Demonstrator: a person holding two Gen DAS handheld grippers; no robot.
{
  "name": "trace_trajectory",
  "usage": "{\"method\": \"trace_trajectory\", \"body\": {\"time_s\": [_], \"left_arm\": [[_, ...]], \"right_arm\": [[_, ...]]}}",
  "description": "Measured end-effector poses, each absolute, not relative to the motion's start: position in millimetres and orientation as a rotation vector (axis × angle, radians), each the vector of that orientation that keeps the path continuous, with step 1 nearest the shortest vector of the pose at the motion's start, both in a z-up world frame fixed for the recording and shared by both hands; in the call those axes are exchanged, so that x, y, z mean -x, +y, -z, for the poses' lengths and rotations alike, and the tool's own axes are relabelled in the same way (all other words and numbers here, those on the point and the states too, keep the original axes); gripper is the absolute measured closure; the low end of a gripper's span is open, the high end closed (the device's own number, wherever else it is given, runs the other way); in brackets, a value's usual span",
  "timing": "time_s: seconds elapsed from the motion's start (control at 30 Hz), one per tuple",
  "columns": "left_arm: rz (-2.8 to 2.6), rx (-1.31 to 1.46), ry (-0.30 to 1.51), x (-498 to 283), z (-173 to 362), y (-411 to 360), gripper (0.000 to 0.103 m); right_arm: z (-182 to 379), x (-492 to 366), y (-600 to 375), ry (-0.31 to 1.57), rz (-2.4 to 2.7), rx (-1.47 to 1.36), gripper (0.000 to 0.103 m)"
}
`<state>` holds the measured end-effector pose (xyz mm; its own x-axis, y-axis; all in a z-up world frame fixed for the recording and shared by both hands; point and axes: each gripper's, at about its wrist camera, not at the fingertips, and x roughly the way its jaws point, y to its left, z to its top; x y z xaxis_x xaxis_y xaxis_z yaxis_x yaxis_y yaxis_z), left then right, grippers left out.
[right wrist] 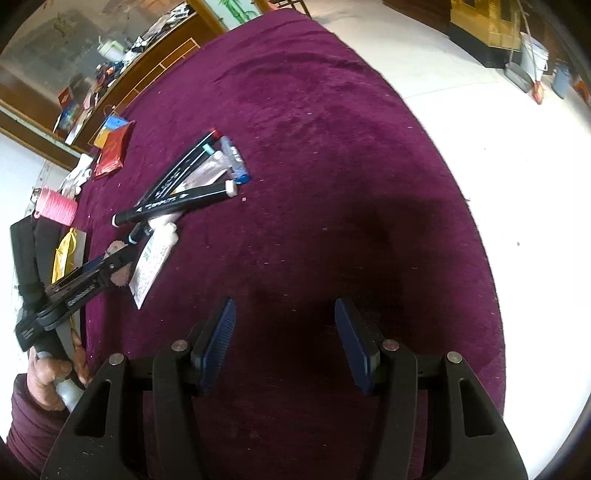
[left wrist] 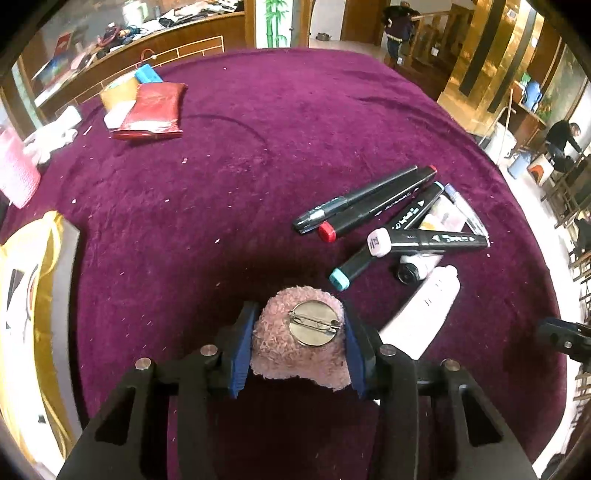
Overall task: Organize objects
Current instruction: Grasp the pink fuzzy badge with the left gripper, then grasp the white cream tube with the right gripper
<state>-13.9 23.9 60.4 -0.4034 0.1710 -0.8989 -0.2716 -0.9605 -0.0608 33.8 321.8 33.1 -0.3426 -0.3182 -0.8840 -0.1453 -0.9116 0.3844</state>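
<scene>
Left gripper (left wrist: 299, 332) clamps fuzzy pink brooch (left wrist: 295, 350).

Beyond the purple cloth (left wrist: 258, 155) — 2 people (left wrist: 400, 26) by wooden stairs, white bucket (right wrist: 533, 61), blue stool (left wrist: 521, 164).

We see a fuzzy pink plush brooch (left wrist: 301, 343), round metal pin-back facing up, clamped at 6 o'clock; black markers (left wrist: 388, 218) piled at 3 o'clock.
</scene>
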Motion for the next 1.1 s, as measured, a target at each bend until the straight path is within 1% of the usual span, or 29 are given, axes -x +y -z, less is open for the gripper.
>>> {"method": "trace_trajectory", "body": {"time_s": [0.27, 0.43, 0.7, 0.8, 0.83, 0.93, 1.03, 1.07, 1.1], "left_arm": [[-2.457, 1.48, -0.041, -11.6, -92.7, -8.4, 0.065], [-2.467, 1.443, -0.164, -34.3, -110.4, -33.4, 0.065], [-2.47, 1.43, -0.306, -60.7, -123.2, -82.7, 0.065], [-2.475, 1.422, -0.338, -66.2, -126.3, -103.3, 0.065], [-2.481, 1.419, -0.34, -67.4, -127.2, -108.8, 0.065], [-2.487, 1.418, -0.349, -69.0, -127.1, -124.3, 0.065], [-2.484, 1.42, -0.354, -70.5, -126.5, -139.2, 0.065], [-2.486, 1.417, -0.354, -71.2, -126.9, -143.8, 0.065], [-2.49, 1.411, -0.351, -72.2, -128.3, -149.6, 0.065]], "right_arm": [[-31.2, -15.6, 270.7, -0.525, 2.316, -1.735, 0.048], [-22.8, 6.3, 238.2, -0.575, 2.25, -1.758, 0.048], [-23.0, 29.2, 184.5, -0.507, 2.282, -1.766, 0.048], [-24.0, 33.8, 170.8, -0.47, 2.351, -1.774, 0.041], [-24.4, 35.1, 168.5, -0.459, 2.369, -1.777, 0.04], [-25.2, 38.5, 152.8, -0.36, 2.483, -1.792, 0.04], [-22.8, 43.3, 134.1, -0.203, 2.59, -1.819, 0.04], [-22.1, 43.0, 129.8, -0.154, 2.624, -1.82, 0.041], [-21.9, 41.9, 129.4, -0.139, 2.638, -1.817, 0.045]]}}
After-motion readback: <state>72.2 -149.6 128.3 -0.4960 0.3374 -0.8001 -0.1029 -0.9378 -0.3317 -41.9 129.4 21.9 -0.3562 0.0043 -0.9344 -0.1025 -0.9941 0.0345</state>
